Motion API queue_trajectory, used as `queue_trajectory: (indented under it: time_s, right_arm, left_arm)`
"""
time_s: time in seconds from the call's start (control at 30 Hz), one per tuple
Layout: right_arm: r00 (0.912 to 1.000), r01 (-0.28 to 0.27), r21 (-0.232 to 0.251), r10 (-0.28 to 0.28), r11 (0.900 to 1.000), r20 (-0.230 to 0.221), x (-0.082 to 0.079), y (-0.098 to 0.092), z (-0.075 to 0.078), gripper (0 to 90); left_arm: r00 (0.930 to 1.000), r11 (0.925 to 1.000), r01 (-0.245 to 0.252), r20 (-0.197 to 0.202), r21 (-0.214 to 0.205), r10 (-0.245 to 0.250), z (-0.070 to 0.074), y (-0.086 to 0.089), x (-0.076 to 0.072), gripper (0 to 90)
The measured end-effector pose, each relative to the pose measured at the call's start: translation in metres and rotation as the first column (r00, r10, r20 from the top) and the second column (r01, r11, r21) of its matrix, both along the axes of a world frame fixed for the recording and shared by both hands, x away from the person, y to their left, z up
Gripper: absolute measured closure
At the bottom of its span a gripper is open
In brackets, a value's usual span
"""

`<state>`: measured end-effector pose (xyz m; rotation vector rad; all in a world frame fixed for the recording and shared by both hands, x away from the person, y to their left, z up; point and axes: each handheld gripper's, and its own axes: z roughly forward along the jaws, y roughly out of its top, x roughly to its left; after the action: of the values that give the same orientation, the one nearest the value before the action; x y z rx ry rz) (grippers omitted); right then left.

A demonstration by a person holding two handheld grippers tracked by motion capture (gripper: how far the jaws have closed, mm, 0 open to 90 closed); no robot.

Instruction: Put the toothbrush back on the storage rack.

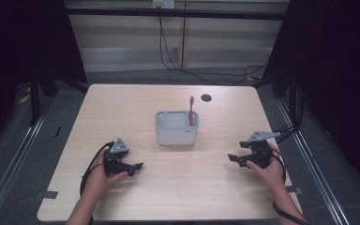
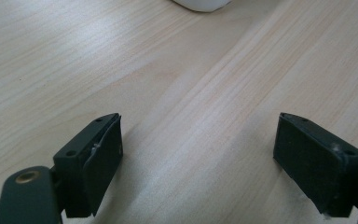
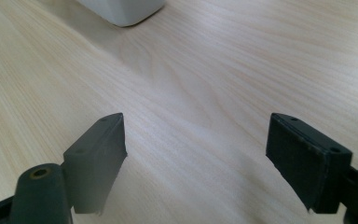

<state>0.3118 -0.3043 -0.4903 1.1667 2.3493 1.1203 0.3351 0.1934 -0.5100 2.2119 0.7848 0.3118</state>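
Observation:
A white rectangular holder (image 1: 176,127) stands at the middle of the wooden table (image 1: 131,101), with a pink toothbrush (image 1: 191,110) upright in its right end. My left gripper (image 1: 137,167) rests low at the front left, held by a hand, its jaws wide apart over bare wood (image 2: 198,154). My right gripper (image 1: 233,158) sits at the front right, also open with nothing between its jaws (image 3: 196,154). A corner of the holder (image 2: 203,4) shows at the top of the left gripper view, and its other corner (image 3: 123,10) at the top of the right gripper view.
A small dark round hole (image 1: 206,97) lies in the table behind the holder. Black cables (image 1: 178,63) run over the floor beyond the far edge. Metal rails (image 1: 9,164) flank the table on both sides.

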Motion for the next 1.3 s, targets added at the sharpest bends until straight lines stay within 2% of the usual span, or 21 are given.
queue_trajectory:
  time_s: [0.1, 0.23, 0.47, 0.93, 1.3]
  right_arm:
    - [1.0, 0.003, -0.034, -0.003, 0.9994, -0.009, 0.0, -0.001, -0.003, 19.7]
    - [1.0, 0.003, -0.046, -0.004, 0.9989, -0.009, 0.0, -0.003, -0.004, 19.7]
    - [0.9998, -0.005, -0.099, 0.003, 0.9951, -0.021, -0.001, -0.003, -0.009, 19.7]
    - [0.9992, -0.001, -0.13, -0.004, 0.9915, -0.039, -0.002, -0.008, -0.015, 19.8]
    - [0.999, 0.02, -0.112, -0.024, 0.9935, -0.037, -0.002, -0.012, -0.017, 18.8]
  left_arm:
    - [1.0, 1.0, 0.0, 0.0, 0.0, 0.0, 0.0, 0.0, 0.0, 15.3]
    - [1.0, 1.0, 0.0, 0.0, 0.0, 0.0, 0.0, 0.0, 0.0, 15.3]
    - [1.0, 1.0, 0.0, 0.0, 0.001, 0.0, 0.0, 0.0, 0.0, 15.4]
    - [1.0, 1.0, 0.001, 0.001, 0.0, -0.001, 0.0, 0.0, 0.0, 15.4]
    - [1.0, 1.0, 0.0, 0.0, 0.0, 0.0, 0.0, 0.0, 0.0, 15.4]
